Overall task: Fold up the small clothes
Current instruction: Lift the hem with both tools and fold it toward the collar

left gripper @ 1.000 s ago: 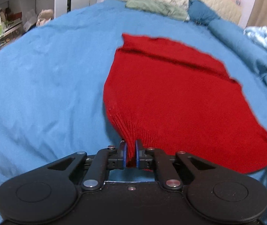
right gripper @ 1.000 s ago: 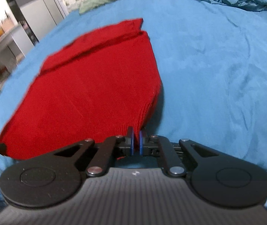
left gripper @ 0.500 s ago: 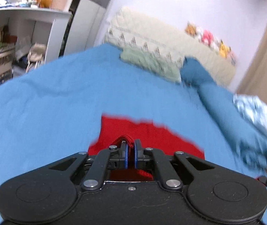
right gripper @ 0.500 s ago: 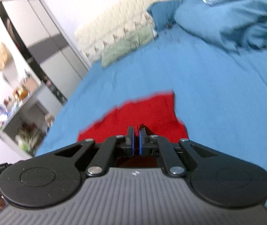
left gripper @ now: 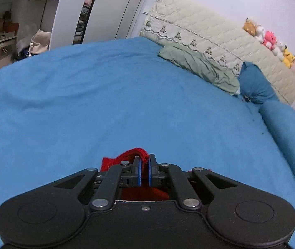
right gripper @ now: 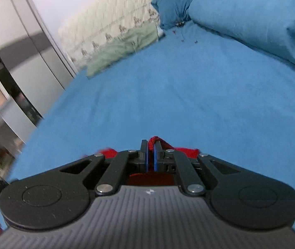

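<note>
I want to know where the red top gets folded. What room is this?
Most likely a bedroom. There is a big bed with a blue sheet, a blue pillow by the padded headboard, and stuffed toys lined up on top of it.

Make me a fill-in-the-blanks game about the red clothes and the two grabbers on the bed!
1. The knitted garment pinched in both grippers is the colour ____.
2. The left gripper and the right gripper are both ____ on the garment.
3. The bedsheet under everything is the colour ____.
4. Along the top of the cream headboard sits a row of ____ toys.

Missing words: red; shut; blue; stuffed
</note>
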`<state>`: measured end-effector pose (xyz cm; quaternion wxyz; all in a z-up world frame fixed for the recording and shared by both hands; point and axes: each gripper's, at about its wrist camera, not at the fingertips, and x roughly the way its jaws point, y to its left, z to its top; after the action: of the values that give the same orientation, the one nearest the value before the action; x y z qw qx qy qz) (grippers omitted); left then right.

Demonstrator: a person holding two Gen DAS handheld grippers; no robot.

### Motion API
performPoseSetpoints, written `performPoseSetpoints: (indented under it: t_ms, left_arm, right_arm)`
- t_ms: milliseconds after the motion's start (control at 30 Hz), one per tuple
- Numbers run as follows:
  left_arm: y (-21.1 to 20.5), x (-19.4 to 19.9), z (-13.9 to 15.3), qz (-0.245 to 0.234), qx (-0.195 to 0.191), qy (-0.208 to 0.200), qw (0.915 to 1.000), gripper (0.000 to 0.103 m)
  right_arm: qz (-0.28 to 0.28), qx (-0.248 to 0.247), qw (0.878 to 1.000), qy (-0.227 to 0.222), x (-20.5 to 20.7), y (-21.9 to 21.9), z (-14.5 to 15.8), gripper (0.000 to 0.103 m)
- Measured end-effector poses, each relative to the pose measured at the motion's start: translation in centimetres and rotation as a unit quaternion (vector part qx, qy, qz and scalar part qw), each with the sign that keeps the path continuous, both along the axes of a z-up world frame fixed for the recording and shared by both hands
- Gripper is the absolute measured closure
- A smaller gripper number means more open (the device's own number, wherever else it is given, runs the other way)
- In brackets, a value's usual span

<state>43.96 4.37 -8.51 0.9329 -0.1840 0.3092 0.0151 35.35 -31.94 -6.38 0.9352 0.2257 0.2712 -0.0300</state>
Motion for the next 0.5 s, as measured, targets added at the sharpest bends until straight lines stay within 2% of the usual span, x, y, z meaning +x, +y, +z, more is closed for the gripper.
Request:
performPoseSetpoints:
  t_ms: [67, 233, 300, 333, 367, 400, 433, 467, 500]
  left_arm:
    - [-0.4, 0.6, -0.5, -0.005, 0.013, -0.004, 0.9999, 0.097]
    - [-0.6, 2.4, -0.8, 0.002, 0.016, -0.001, 0.9999, 0.097]
    - [-0.6, 2.7, -0.8, -0.003, 0.012, -0.004, 0.9999, 0.089]
    - [-0.6, 2.7, -0.5, -0.004, 0.017, -0.006, 0.9998, 0.082]
    - [-0.7, 2.6, -0.4, -0.006, 0.023, -0.006, 0.9997, 0.062]
    - [-0.6, 2.3, 0.0, -0.008, 0.029, -0.012, 0.9995, 0.043]
    - [-0.6, 1.5, 0.4, -0.009, 0.038, -0.022, 0.9990, 0.037]
    - [-0.5, 0.5, 1.0, -0.013, 0.052, -0.034, 0.9980, 0.030]
    - [-0.5, -0.2, 1.4, -0.021, 0.065, -0.039, 0.9969, 0.030]
  right_arm:
    - [0.002, -0.007, 1.000, 0.002, 0.9, -0.1, -1.2, 0.083]
    - [0.002, -0.038, 0.999, 0.001, 2.7, 0.2, -1.9, 0.082]
    - [-0.002, -0.042, 0.999, 0.003, 3.3, 0.3, -2.0, 0.079]
    - [-0.007, -0.043, 0.999, 0.002, 3.4, 0.3, -2.0, 0.071]
    - [-0.011, -0.045, 0.999, 0.000, 3.4, 0.3, -1.7, 0.049]
    - [-0.015, -0.046, 0.999, -0.001, 3.2, 0.1, -1.4, 0.037]
    - [-0.020, -0.048, 0.999, -0.011, 2.6, 0.1, -1.1, 0.021]
    - [-0.017, -0.051, 0.998, -0.025, 1.6, 0.3, -0.7, 0.018]
    - [-0.005, -0.058, 0.998, -0.036, 0.8, 0.6, -0.4, 0.018]
